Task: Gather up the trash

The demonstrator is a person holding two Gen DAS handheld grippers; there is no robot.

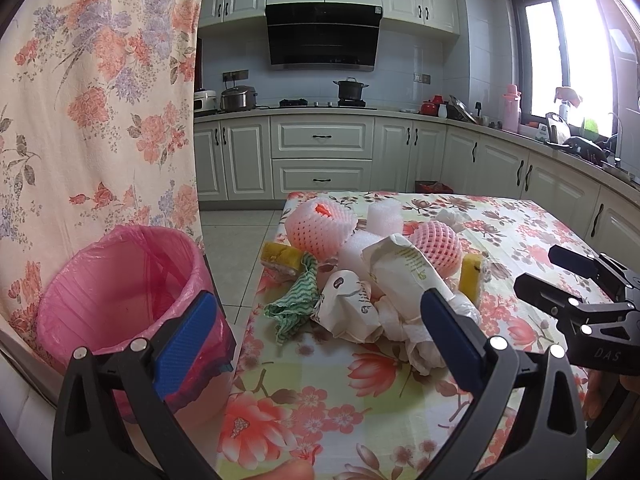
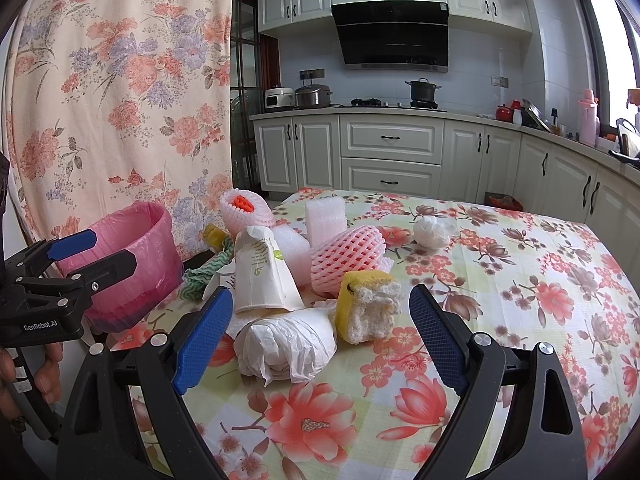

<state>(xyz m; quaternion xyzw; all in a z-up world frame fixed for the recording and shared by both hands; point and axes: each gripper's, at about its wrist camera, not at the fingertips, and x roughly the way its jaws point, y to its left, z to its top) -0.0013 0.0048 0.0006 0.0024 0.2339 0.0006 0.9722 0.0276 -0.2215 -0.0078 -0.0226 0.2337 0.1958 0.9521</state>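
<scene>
A heap of trash lies on the floral tablecloth point(image 2: 500, 320): two pink foam fruit nets point(image 1: 320, 228) point(image 2: 348, 256), a crushed paper cup point(image 2: 264, 276), a green-striped cloth point(image 1: 296, 304), a yellow sponge point(image 2: 368, 304) and a wad of white paper point(image 2: 284, 344). A bin with a pink liner point(image 1: 120, 292) stands off the table's left edge. My left gripper point(image 1: 320, 336) is open, short of the heap, with the bin behind its left finger. My right gripper point(image 2: 320, 332) is open, with the white wad and the sponge just ahead between its fingers. Neither holds anything.
A white tissue ball point(image 2: 430, 232) lies apart on the cloth, right of the heap. A floral curtain point(image 1: 100, 100) hangs behind the bin. Kitchen cabinets point(image 1: 320, 160) and a cluttered counter run along the back and right. A hand point(image 2: 48, 368) holds the left gripper's handle.
</scene>
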